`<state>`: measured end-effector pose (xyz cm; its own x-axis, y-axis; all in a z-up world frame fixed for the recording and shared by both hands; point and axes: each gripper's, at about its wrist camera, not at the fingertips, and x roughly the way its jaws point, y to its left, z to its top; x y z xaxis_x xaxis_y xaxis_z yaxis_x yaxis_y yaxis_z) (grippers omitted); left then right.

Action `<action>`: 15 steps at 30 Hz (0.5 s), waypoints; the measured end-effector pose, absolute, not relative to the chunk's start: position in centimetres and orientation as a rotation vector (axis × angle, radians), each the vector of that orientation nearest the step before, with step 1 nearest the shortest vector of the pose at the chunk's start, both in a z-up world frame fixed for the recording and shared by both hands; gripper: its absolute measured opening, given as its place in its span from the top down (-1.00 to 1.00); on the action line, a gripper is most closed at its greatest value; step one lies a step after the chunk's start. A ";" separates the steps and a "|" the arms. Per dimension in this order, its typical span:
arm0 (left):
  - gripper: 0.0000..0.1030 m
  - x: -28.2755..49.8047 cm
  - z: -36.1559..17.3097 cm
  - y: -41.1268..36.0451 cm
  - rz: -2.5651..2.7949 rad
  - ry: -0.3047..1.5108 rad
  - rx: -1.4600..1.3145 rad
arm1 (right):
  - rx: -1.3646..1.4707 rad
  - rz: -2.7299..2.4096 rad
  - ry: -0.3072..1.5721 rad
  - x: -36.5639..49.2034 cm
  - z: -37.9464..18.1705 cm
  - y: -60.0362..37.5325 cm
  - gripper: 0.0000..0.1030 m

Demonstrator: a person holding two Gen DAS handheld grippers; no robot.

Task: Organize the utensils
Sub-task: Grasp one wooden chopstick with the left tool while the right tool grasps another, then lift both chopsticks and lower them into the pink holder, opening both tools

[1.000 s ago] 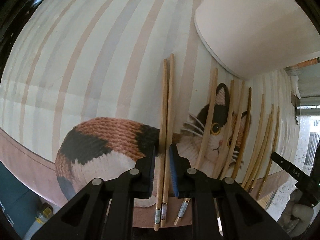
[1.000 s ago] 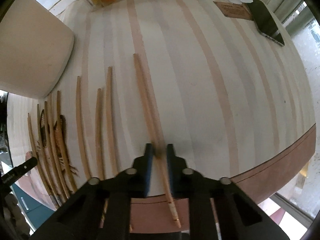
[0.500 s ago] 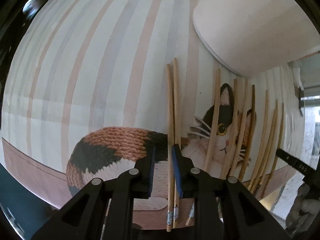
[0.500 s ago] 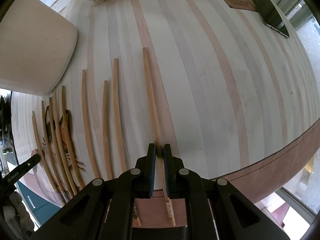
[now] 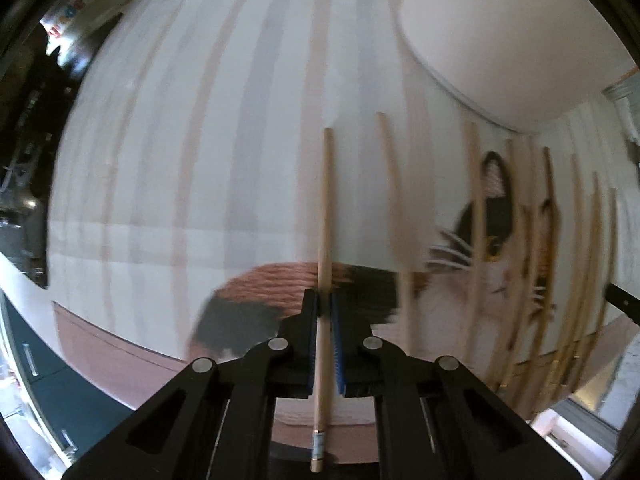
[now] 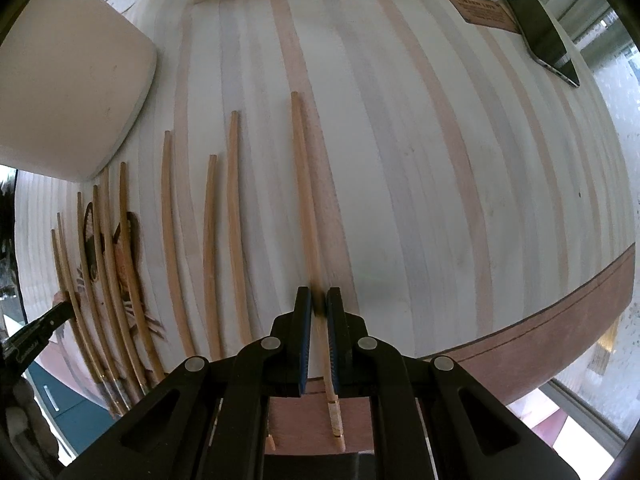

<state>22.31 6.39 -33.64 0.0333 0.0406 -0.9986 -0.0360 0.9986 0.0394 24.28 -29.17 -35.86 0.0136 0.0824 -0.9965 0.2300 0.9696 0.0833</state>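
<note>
Several wooden chopsticks [image 6: 236, 220] lie side by side on a striped tablecloth with a cat print [image 5: 492, 216]. In the left wrist view my left gripper [image 5: 325, 304] points down, its jaws closing tight on a single chopstick [image 5: 325, 208] that runs up between the blue pads. Another chopstick [image 5: 394, 200] lies just to its right, and the cloth looks blurred. In the right wrist view my right gripper [image 6: 318, 308] is shut on another chopstick [image 6: 304, 184], held low over the cloth near the table's brown edge.
A white rounded board [image 5: 500, 40] sits behind the row of chopsticks; it also shows at the left as the board [image 6: 68, 80]. A dark tablet [image 6: 548, 48] and a brown tag [image 6: 484, 12] lie at the far right. The table edge [image 6: 560, 320] curves close by.
The left gripper had two chopsticks between open jaws; now it grips one, and the other lies apart to the right. The left view has swung. The right gripper keeps its chopstick, hardly moved.
</note>
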 end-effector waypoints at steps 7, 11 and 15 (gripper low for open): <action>0.91 23.5 -33.4 7.2 0.061 1.521 -0.008 | 0.325 -0.108 1.590 23.2 -36.4 -29.5 0.84; 0.90 24.6 -33.2 7.1 0.054 1.526 -0.011 | 0.367 -0.112 1.621 24.1 -36.7 -29.8 0.80; 0.90 25.6 -32.6 6.3 0.057 1.529 -0.019 | 0.261 -0.133 1.617 25.4 -36.8 -28.4 0.78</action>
<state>25.62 6.28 -32.61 0.0403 0.0257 -0.9989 -0.0489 0.9985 0.0237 25.39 -28.36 -36.76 -0.0459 0.0870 -0.9951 0.2483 0.9659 0.0730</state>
